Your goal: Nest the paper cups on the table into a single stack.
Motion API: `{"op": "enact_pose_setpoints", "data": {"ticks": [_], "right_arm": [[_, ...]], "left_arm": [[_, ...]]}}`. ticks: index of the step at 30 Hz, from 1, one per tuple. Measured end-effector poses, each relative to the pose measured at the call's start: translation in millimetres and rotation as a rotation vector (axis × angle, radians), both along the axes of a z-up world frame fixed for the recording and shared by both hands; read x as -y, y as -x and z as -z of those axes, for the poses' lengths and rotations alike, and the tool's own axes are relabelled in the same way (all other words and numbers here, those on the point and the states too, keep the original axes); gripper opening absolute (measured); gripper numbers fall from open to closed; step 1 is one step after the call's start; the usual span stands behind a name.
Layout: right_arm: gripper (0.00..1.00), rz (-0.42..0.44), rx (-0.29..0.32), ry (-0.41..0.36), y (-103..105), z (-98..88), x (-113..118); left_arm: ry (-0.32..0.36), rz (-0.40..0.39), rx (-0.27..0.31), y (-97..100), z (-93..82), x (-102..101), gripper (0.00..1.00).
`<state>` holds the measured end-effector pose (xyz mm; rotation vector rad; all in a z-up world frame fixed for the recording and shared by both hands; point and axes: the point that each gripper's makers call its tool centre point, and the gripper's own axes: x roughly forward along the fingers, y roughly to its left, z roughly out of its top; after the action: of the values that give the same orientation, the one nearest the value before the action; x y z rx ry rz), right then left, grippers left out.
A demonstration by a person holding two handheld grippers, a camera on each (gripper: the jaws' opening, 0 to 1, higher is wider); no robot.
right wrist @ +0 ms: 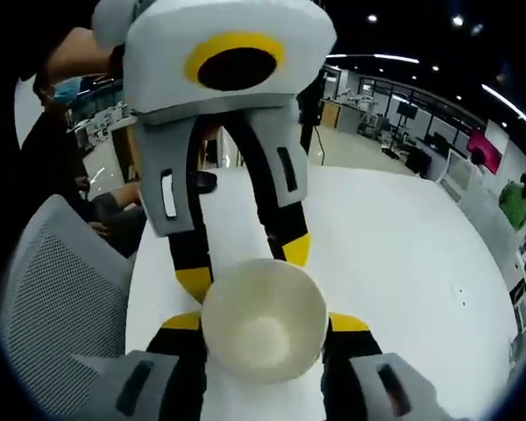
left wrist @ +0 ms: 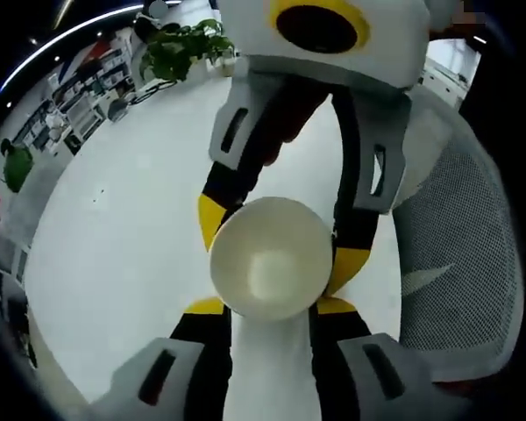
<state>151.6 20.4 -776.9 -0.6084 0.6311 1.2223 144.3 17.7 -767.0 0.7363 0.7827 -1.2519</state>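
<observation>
In the left gripper view, the left gripper [left wrist: 270,304] has its jaws closed on a white paper cup [left wrist: 270,256], held mouth-up above the white table [left wrist: 123,237]; the right gripper [left wrist: 276,239] meets the same cup from the far side, beside a mesh chair [left wrist: 460,254]. In the right gripper view, the right gripper [right wrist: 263,321] clamps the cup [right wrist: 263,319], and the left gripper [right wrist: 244,266] grips it opposite.

Count on inspection: one white paper cup [left wrist: 270,257], mouth open toward the camera. Two grippers: the left gripper [left wrist: 270,307] and the right gripper [left wrist: 276,224]. One white table [left wrist: 123,237]. One grey mesh chair [left wrist: 460,246]. One potted plant [left wrist: 180,46] at the table's far edge.
</observation>
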Motion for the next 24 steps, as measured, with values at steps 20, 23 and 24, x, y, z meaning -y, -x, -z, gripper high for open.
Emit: {"op": "enact_pose_setpoints", "data": {"ticks": [20,23,24], "right_arm": [[0.50,0.081,0.014,-0.015,-83.3,-20.0,35.6],[0.50,0.120,-0.012,-0.052,-99.3,-19.8,38.6],[0.50,0.122,-0.016,-0.051,-100.3,-20.2,40.5]], "left_arm": [[0.011,0.004,0.064,-89.3,-9.0,24.2,0.13],[0.038,-0.024,0.041,-102.8,-6.9,29.0,0.12],[0.037,-0.025,0.041,-105.9,-4.6,29.7,0.12]]}}
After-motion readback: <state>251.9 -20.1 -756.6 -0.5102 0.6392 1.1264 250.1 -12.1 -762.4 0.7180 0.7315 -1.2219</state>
